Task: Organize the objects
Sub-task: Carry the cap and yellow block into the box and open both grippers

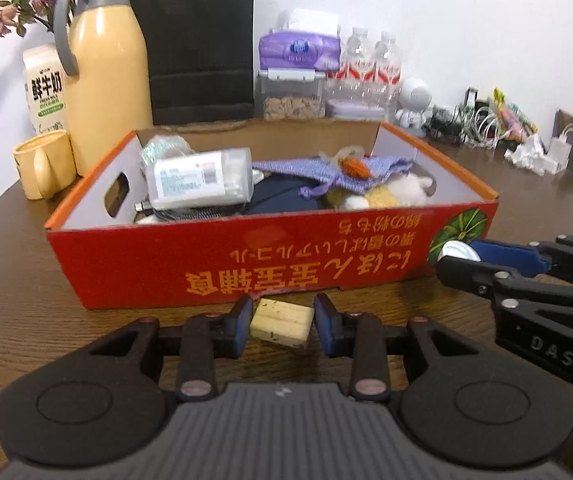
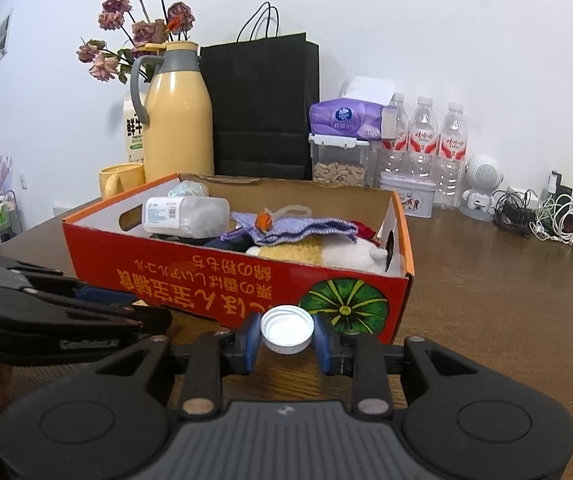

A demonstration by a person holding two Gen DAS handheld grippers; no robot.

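A red cardboard box (image 1: pixel 246 264) stands on the brown table; it also shows in the right wrist view (image 2: pixel 222 280). It holds a clear cotton-swab container (image 1: pixel 200 180), a purple knitted pouch (image 1: pixel 318 172) and soft toys (image 1: pixel 382 196). My left gripper (image 1: pixel 282 322) is shut on a pale yellow block (image 1: pixel 282 322) in front of the box's near wall. My right gripper (image 2: pixel 286 330) is shut on a white bottle cap (image 2: pixel 286 330) by the box's near right corner. The right gripper also shows in the left wrist view (image 1: pixel 460 260), holding the cap (image 1: pixel 456 252).
Behind the box stand a yellow thermos jug (image 1: pixel 104 76), a yellow mug (image 1: pixel 44 164), a milk carton (image 1: pixel 44 88), a black paper bag (image 1: pixel 202 40), a tissue pack (image 1: pixel 298 50) on a snack container, and water bottles (image 1: pixel 370 64). Cables (image 2: pixel 542 216) and a small white robot figure (image 2: pixel 482 184) lie at the back right.
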